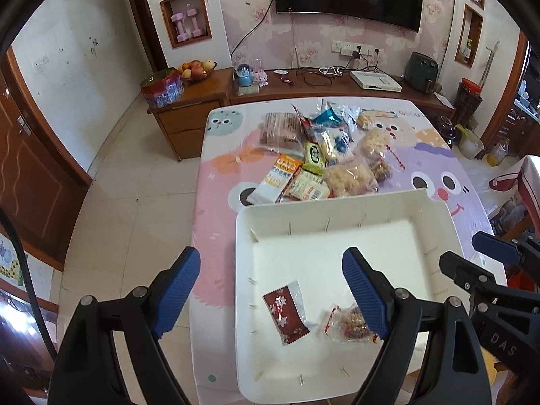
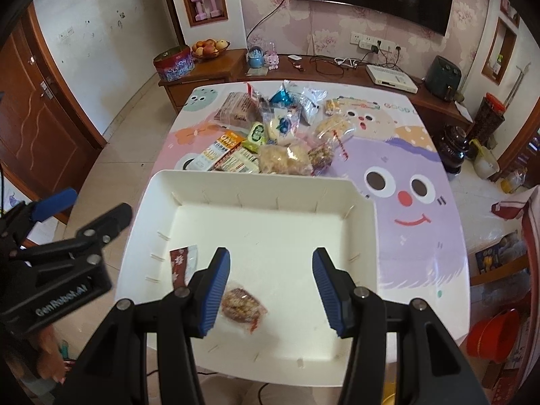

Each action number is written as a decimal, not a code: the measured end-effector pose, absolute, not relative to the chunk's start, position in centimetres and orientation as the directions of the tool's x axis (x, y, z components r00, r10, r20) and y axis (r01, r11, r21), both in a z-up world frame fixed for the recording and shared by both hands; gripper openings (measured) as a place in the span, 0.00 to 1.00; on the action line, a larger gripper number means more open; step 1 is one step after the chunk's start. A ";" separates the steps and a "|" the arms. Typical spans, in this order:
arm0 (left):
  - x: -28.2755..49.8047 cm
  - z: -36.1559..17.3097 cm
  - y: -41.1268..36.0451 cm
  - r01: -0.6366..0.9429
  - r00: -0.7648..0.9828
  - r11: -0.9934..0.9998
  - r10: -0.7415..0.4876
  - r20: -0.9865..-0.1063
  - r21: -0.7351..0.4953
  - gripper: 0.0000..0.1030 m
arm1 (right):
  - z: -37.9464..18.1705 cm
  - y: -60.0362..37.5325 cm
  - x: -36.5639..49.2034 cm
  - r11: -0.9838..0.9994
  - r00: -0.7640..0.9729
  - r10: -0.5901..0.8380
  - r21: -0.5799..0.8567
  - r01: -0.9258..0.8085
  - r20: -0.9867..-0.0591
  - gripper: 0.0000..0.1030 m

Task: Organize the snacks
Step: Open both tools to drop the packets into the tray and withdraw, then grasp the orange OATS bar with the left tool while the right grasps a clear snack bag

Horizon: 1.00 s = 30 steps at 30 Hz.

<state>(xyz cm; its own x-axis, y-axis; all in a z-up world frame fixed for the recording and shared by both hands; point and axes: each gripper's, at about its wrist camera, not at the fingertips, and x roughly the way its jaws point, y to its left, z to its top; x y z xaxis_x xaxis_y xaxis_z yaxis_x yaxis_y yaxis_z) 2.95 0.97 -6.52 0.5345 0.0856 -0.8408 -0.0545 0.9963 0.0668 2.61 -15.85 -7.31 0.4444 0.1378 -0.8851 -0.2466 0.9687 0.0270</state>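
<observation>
A white tray (image 1: 435,217) (image 2: 362,222) sits on the near part of the cartoon-print table. Inside lie a dark red wrapped snack (image 1: 285,314) (image 2: 180,263) and a clear-wrapped nut bar (image 1: 347,325) (image 2: 241,305). A pile of snack packets (image 1: 320,155) (image 2: 270,135) lies beyond the tray. My left gripper (image 1: 271,295) hangs open over the tray's left rim, nothing between its fingers. My right gripper (image 2: 271,292) hovers open above the tray floor; the nut bar lies below by its left finger (image 2: 216,290), not pinched. Each gripper shows in the other's view (image 1: 486,263) (image 2: 67,216).
The table (image 1: 216,222) (image 2: 422,236) stands on a tiled floor with a drop at its left edge. A wooden cabinet with a fruit bowl (image 1: 197,69), tin and TV box runs along the far wall. A red basin (image 2: 492,335) sits low right. A hand (image 2: 47,354) grips the left tool.
</observation>
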 end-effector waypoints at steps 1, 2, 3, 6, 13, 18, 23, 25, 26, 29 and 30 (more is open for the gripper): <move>3.1 -6.3 1.1 -0.056 0.536 0.996 0.085 -0.840 0.066 0.83 | -7.2 -16.0 2.9 0.968 0.444 0.139 0.027 -0.248 -0.885 0.50; 3.3 -6.2 1.1 -0.057 0.537 0.996 0.084 -0.840 0.064 0.83 | -7.1 -16.1 3.3 0.968 0.443 0.139 0.028 -0.248 -0.886 0.50; 3.5 -6.2 1.2 -0.056 0.536 0.997 0.081 -0.840 0.060 0.83 | -7.0 -16.4 3.7 0.969 0.439 0.141 0.031 -0.247 -0.887 0.50; 4.3 -5.9 1.3 -0.057 0.538 0.997 0.080 -0.839 0.059 0.83 | -6.7 -17.1 4.9 0.971 0.434 0.151 0.050 -0.235 -0.888 0.50; 7.5 -5.6 1.4 -0.057 0.530 0.994 0.107 -0.841 0.090 0.83 | -5.0 -19.4 9.7 0.978 0.474 0.161 0.076 -0.195 -0.866 0.50; 11.3 -6.4 2.2 -0.052 0.495 0.990 0.138 -0.858 0.129 0.83 | -5.1 -21.3 14.2 0.981 0.471 0.171 0.107 -0.161 -0.865 0.50; 15.8 -8.7 2.8 -0.041 0.432 0.987 0.158 -0.888 0.155 0.83 | -7.3 -22.5 18.6 0.983 0.435 0.167 0.116 -0.142 -0.885 0.50; 17.6 -9.9 2.9 -0.022 0.395 0.986 0.158 -0.905 0.162 0.83 | -8.8 -23.2 20.6 0.982 0.399 0.181 0.140 -0.128 -0.899 0.50; 18.4 -10.6 2.9 -0.015 0.379 0.987 0.155 -0.912 0.161 0.83 | -9.4 -23.4 21.4 0.981 0.384 0.188 0.152 -0.122 -0.904 0.50; 21.3 -13.4 3.3 0.014 0.302 0.988 0.140 -0.943 0.152 0.83 | -12.1 -24.3 24.0 0.978 0.328 0.206 0.186 -0.092 -0.922 0.50; 21.9 -14.2 3.3 0.016 0.285 0.988 0.143 -0.948 0.154 0.83 | -13.3 -24.6 25.0 0.976 0.302 0.216 0.203 -0.075 -0.929 0.50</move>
